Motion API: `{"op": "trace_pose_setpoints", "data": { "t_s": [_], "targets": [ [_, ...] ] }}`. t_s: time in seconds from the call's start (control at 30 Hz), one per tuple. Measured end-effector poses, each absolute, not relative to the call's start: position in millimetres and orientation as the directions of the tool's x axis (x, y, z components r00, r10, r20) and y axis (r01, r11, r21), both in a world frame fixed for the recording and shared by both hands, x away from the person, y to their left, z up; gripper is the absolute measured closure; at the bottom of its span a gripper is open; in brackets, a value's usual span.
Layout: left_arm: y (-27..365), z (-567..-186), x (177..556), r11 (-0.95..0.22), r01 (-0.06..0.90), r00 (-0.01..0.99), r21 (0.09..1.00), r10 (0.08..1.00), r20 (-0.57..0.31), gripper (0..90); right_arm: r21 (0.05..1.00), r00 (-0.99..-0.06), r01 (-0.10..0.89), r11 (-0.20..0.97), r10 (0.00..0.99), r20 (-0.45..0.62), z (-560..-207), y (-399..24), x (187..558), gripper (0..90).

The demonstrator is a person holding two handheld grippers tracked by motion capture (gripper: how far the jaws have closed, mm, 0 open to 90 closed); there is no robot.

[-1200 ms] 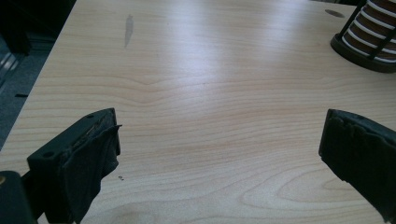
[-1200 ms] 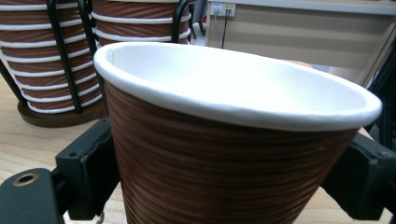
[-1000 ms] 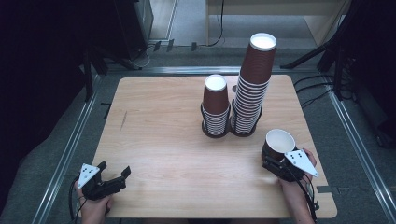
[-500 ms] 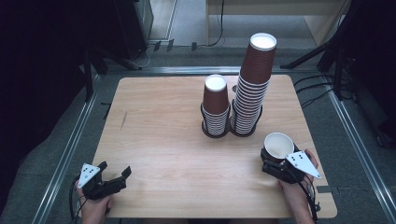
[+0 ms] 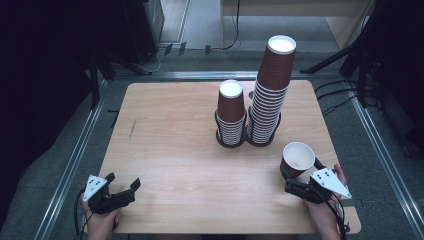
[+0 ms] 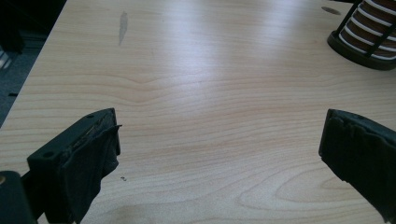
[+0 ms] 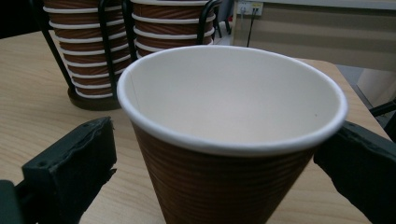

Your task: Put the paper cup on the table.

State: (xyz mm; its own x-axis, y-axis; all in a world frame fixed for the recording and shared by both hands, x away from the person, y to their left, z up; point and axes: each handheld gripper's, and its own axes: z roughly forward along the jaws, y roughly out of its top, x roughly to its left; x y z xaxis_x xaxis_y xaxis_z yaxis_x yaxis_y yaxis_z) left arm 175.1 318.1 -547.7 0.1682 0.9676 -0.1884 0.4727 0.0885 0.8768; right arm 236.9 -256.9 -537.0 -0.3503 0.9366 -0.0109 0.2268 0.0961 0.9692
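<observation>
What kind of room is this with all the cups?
Probably a lab or test workshop, not a kitchen. A bare wooden table stands in a metal frame, cables trail over the grey floor, and each hand holds a gripper, the right gripper around a paper cup.

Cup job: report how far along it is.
Done: two stacks, short and tall, stand in black holders at the table's far side. In hand: one upright cup sits between the right gripper's jaws near the table's right edge; grip unclear. The left gripper is open, holding nothing. Left: that cup isn't on a stack.
</observation>
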Motion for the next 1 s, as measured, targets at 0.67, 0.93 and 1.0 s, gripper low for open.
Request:
{"op": "trace_pose_setpoints", "data": {
  "t_s": [0.67,0.93,1.0],
  "targets": [
    [319,-548,176,0.097,0.475,0.17,0.875,0.965,-0.199,0.0,0.963,-0.266,0.257,0.084,0.964,-0.013,-544,-299,212,0.0],
    [319,-548,176,0.096,0.477,0.17,0.874,0.965,-0.199,0.0,0.964,-0.201,0.256,0.069,0.98,-0.017,-543,-320,210,0.0],
    [319,-549,177,0.097,0.478,0.169,0.873,0.965,-0.2,0.0,0.965,-0.188,0.256,0.061,0.982,-0.012,-543,-324,210,0.0]
  ]
}}
